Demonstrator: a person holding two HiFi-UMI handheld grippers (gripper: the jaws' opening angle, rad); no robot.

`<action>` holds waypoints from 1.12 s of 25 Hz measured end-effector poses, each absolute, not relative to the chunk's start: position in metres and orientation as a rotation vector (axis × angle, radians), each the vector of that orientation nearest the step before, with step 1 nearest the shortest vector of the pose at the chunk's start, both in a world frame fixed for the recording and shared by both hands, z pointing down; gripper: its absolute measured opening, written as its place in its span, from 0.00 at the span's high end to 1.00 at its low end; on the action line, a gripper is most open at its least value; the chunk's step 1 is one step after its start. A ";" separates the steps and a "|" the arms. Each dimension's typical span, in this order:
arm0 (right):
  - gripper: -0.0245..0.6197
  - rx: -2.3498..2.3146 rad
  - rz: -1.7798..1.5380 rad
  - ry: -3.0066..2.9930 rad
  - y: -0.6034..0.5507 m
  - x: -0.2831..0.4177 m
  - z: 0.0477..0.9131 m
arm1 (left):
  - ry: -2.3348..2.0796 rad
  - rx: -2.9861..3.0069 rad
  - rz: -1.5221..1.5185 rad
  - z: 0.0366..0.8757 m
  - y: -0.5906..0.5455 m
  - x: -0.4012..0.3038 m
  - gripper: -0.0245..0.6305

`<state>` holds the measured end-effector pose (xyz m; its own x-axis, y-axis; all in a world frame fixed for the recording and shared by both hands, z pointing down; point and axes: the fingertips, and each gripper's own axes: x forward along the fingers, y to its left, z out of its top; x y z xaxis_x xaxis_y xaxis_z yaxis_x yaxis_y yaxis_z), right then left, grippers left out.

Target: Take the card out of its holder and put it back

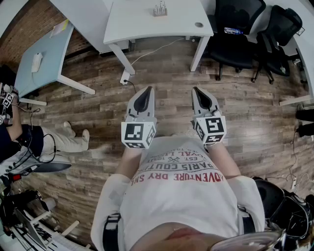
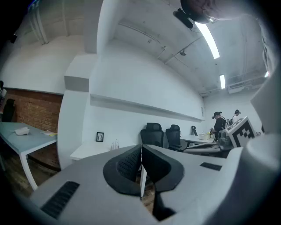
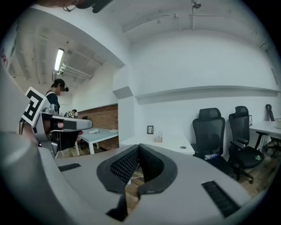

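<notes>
On the white table (image 1: 147, 24) ahead stands a small clear card holder (image 1: 160, 10), with what look like cards upright in it. It also shows far off as the holder (image 2: 115, 145) in the left gripper view and the holder (image 3: 157, 138) in the right gripper view. I hold both grippers close to my chest, over the wooden floor and well short of the table. My left gripper (image 1: 147, 89) (image 2: 141, 147) is shut with nothing between its pads. My right gripper (image 1: 197, 89) (image 3: 139, 146) is also shut and empty.
Black office chairs (image 1: 235, 29) stand to the right of the white table. A light blue table (image 1: 41, 54) is at the left, and a person (image 1: 29, 139) sits near it. A cable (image 1: 147, 54) runs across the floor by the table leg (image 1: 121, 61).
</notes>
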<state>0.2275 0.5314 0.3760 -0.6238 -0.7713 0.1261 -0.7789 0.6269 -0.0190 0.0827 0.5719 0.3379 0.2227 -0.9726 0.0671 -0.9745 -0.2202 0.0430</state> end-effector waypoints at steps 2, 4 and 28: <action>0.92 1.307 0.114 -2.731 0.533 0.228 0.379 | -1.909 2.392 0.041 0.340 0.572 0.083 0.92; 0.92 1.305 0.120 -2.727 0.534 0.229 0.380 | -1.907 2.388 0.044 0.341 0.572 0.083 0.92; 0.92 1.235 0.227 -2.717 0.483 0.199 0.407 | -1.901 2.339 0.132 0.359 0.512 0.051 0.92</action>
